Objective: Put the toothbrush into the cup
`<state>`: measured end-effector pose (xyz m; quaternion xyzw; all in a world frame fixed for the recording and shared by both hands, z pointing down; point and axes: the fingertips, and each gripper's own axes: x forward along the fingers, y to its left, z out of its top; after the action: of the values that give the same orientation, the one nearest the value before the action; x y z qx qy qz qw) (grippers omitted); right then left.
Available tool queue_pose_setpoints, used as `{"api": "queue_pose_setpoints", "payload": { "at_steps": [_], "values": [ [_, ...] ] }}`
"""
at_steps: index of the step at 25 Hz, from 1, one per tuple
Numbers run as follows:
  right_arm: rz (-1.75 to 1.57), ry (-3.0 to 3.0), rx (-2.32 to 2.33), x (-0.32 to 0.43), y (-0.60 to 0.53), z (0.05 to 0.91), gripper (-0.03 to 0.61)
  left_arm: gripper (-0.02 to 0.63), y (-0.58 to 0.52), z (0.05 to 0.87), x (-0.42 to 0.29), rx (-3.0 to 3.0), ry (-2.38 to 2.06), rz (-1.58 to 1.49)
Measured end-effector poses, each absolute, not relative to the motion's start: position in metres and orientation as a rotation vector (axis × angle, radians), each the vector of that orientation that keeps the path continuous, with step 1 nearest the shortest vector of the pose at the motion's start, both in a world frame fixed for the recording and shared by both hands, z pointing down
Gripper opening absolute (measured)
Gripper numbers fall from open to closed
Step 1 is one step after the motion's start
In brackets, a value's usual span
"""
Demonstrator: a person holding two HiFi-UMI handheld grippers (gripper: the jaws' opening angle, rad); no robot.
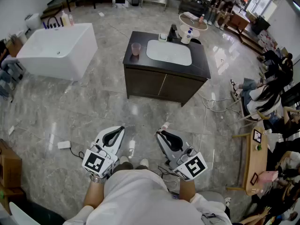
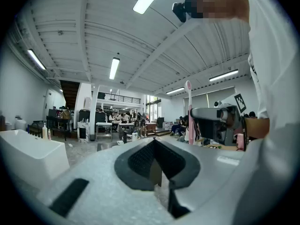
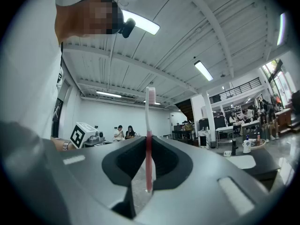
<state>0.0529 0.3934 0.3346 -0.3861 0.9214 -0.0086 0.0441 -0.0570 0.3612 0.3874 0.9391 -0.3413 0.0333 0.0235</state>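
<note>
Our right tool [image 1: 162, 131] is clenching the toothbrush [image 3: 149, 135] low on its handle, holding it upright between the jaws. We are seeing a slim brush: the lower handle is reddish pink, the stem above it is white, and the small head at the top is carrying pale pink bristles. Our left tool [image 1: 120, 130] is hanging beside it, jaws pressed together on nothing. We are standing on the grey marble floor [image 1: 93, 107], well apart from the dark worktop [image 1: 201, 65], where the pink translucent cup [image 1: 136, 48] is standing just left of the white basin [image 1: 168, 52].
</note>
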Motion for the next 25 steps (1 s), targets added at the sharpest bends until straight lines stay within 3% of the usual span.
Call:
{"api": "queue_pose_setpoints", "payload": {
  "at_steps": [25],
  "values": [
    [-0.024, 2.836, -1.179, 0.060, 0.382, 0.341, 0.049, 0.002, 0.353, 0.396, -0.044, 2.891, -1.083, 0.125]
  ]
}}
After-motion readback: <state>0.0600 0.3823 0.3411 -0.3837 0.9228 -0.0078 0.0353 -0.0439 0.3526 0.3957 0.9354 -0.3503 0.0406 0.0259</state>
